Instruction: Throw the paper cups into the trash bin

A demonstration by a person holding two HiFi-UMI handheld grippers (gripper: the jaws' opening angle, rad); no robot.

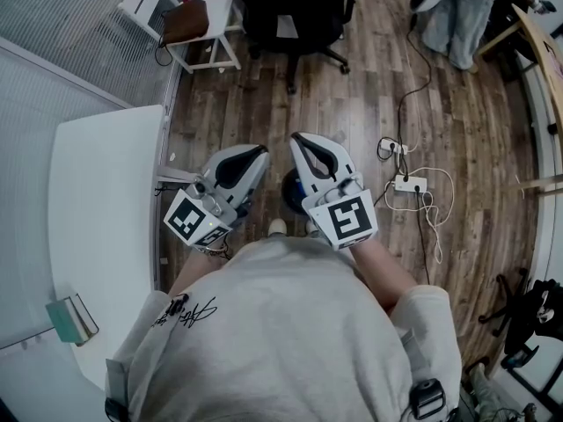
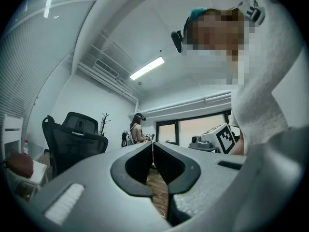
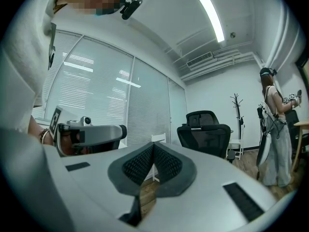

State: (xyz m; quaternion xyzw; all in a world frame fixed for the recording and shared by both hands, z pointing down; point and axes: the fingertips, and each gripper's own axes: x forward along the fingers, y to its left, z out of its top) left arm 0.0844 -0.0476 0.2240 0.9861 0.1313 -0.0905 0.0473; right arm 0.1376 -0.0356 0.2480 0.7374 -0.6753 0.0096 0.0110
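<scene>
Left gripper [image 1: 255, 153] and right gripper [image 1: 302, 141] are hovering over the floor [image 1: 352, 104], jaws together on both and gripping nothing. No cups or bin are showing in any view, so the task is looking unstarted.

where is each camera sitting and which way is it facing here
Head view: on the person's head, steeply down at the wood floor; shirt, left gripper, right gripper show.
Left gripper view: on the left gripper, along its shut jaws across the room; shirt shows.
Right gripper view: on the right gripper, along its shut jaws toward the blinds; shirt shows.
Shared: both gripper views see the office chair.
</scene>
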